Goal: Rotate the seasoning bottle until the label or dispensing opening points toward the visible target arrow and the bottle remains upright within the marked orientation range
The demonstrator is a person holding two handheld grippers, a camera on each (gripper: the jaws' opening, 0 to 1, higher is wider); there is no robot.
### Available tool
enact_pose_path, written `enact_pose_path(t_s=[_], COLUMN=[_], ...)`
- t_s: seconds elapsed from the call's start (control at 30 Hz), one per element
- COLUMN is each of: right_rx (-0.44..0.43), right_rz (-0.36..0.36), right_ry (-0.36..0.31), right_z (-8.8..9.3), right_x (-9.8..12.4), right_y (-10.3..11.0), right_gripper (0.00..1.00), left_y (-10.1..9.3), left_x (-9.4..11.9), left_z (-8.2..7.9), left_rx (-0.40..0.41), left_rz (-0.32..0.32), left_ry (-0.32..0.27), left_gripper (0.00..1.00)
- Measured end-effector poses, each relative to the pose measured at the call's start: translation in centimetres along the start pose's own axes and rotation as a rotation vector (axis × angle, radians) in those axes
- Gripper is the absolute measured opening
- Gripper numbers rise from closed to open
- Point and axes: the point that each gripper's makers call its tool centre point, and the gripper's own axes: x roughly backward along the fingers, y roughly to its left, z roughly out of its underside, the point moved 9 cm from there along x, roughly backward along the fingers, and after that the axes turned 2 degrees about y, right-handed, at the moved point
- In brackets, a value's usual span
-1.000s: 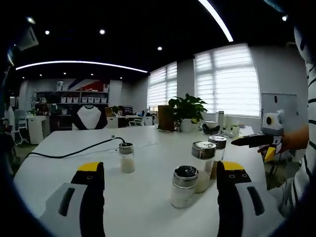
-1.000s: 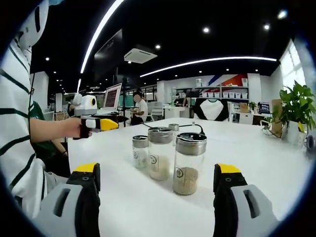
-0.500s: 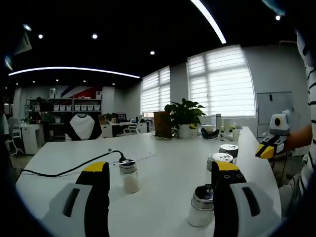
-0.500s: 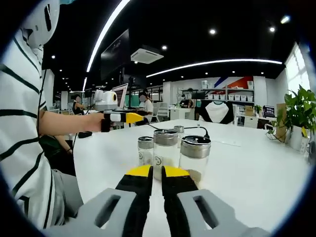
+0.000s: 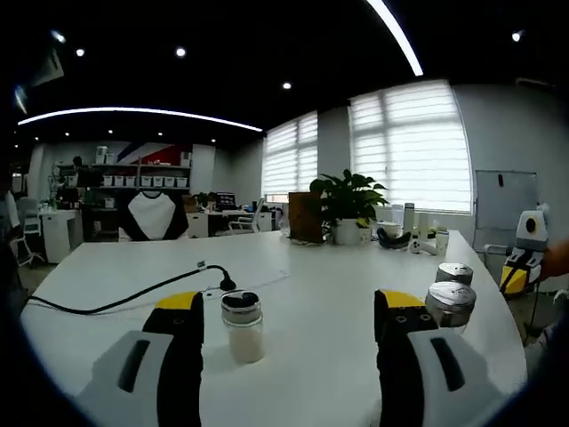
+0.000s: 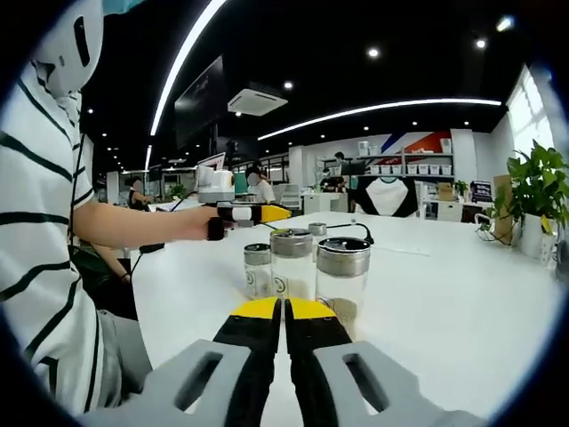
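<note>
A small seasoning bottle (image 5: pixel 243 327) with white contents and a dark metal lid stands upright on the white table (image 5: pixel 311 271). It lies between the jaws of my left gripper (image 5: pixel 289 307), close to the left jaw and untouched. That gripper is open. In the right gripper view, three glass seasoning bottles stand upright in a cluster: a small one (image 6: pixel 258 270), a middle one (image 6: pixel 292 264) and a nearer one (image 6: pixel 342 274) with brownish contents. My right gripper (image 6: pixel 284 307) is shut with nothing in it, just in front of them.
A black cable (image 5: pixel 116 292) crosses the table at the left. Two metal-lidded bottles (image 5: pixel 450 305) stand beside the left gripper's right jaw. A potted plant (image 5: pixel 347 206) sits at the table's far edge. A person's hand holds the left gripper (image 6: pixel 265 213) above the table.
The right gripper shut a second ago and has stayed shut. The left gripper moved toward the lone white-filled bottle, which now stands between its open jaws.
</note>
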Motion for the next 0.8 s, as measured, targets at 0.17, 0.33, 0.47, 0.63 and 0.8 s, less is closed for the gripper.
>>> enact_pose_path(t_s=[0.17,0.33,0.47,0.63,0.8], right_rx=[-0.008,-0.022,-0.023,-0.029,-0.050], right_rz=[-0.002,0.003,0.006,0.001,0.009], right_ry=[0.004,0.011,0.008,0.011,0.008], right_z=[0.0,0.3,0.4,0.4,0.6], right_x=[0.1,0.3,0.4,0.3,0.4], right_y=[0.0,0.0,-0.1,-0.1,-0.4], right_gripper=[0.00,0.01,0.01,0.01,0.01], left_y=[0.8,1.0,1.4,1.5,1.0], left_x=[-1.5,-3.0,-3.7,-4.9,-5.3], left_z=[0.2,0.8,1.0,1.2,0.9], left_rx=[-0.040,-0.050,-0.051,-0.006,-0.016], left_rz=[-0.019,-0.029,-0.058,-0.043,-0.038], left_ry=[0.046,0.069,0.063,0.024,0.034], left_gripper=[0.85,0.86,0.86,0.89,0.85])
